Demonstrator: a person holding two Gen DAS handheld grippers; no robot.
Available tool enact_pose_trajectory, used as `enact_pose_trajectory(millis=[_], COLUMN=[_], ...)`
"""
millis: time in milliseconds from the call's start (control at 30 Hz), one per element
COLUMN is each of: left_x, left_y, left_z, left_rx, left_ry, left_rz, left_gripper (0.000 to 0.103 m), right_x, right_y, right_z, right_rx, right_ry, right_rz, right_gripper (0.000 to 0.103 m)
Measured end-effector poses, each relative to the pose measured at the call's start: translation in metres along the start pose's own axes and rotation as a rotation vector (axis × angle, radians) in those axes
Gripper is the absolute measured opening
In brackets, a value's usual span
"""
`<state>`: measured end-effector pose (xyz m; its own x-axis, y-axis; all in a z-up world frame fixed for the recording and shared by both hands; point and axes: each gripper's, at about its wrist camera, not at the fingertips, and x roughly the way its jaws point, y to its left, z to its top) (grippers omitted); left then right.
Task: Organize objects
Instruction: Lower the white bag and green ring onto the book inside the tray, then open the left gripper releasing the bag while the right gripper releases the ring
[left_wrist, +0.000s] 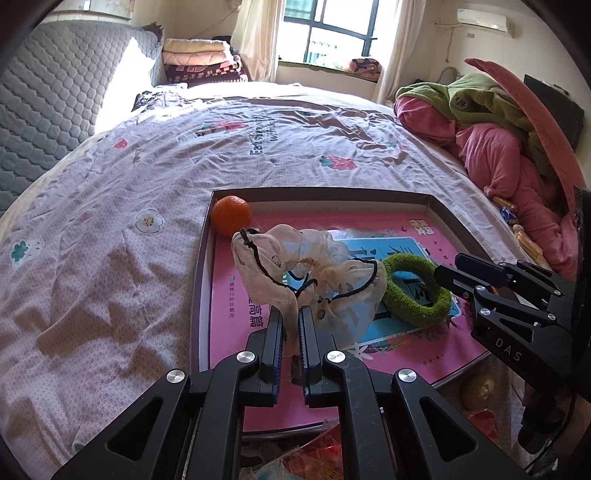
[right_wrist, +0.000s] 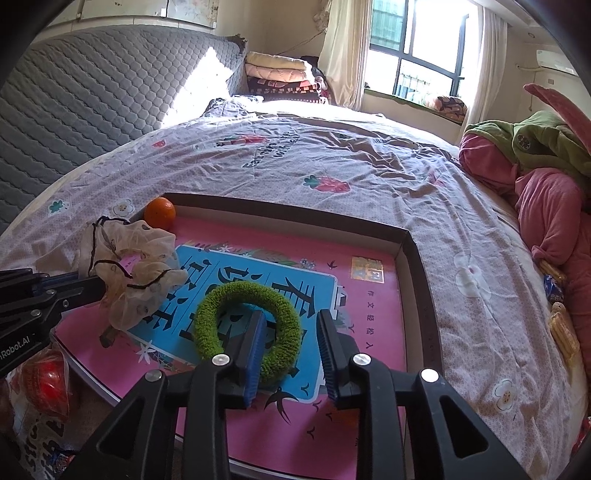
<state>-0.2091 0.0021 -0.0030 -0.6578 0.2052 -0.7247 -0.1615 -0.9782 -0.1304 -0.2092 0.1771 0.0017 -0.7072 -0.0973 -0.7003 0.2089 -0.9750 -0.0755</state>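
Pinching a fold of the cream scrunchie (left_wrist: 306, 280), the left hand-held gripper (left_wrist: 290, 325) was nearly closed; the fabric stood bunched above its tips, over the near-left part of the shallow box lid (right_wrist: 424, 266) on the bed (left_wrist: 110, 221). Right hand-held gripper (right_wrist: 291, 325) was partly open, pads not pressing: left finger (right_wrist: 255, 347) inside the green scrunchie (right_wrist: 245, 326), right finger outside, the ring's right arc between them. Green scrunchie lay flat on the lid's pink print, long axis running roughly near-to-far. Orange (left_wrist: 231, 215) sat in the lid's far-left corner.
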Motion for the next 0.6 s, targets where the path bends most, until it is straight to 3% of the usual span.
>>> enact_pose_trajectory(millis=[300, 600], left_x=[-0.002, -0.003], left_y=[0.003, 0.004], left_z=[0.002, 0.002], left_rx=[-0.016, -0.021], left_ry=[-0.003, -0.005], left_rz=[-0.006, -0.013], left_gripper=[0.011, 0.024], right_x=[-0.009, -0.014], right_y=[0.002, 0.005], right_z=[0.003, 0.005], right_rx=[-0.001, -0.008], right_ry=[-0.013, -0.027], right_rz=[0.009, 0.006], right_gripper=[0.031, 0.032])
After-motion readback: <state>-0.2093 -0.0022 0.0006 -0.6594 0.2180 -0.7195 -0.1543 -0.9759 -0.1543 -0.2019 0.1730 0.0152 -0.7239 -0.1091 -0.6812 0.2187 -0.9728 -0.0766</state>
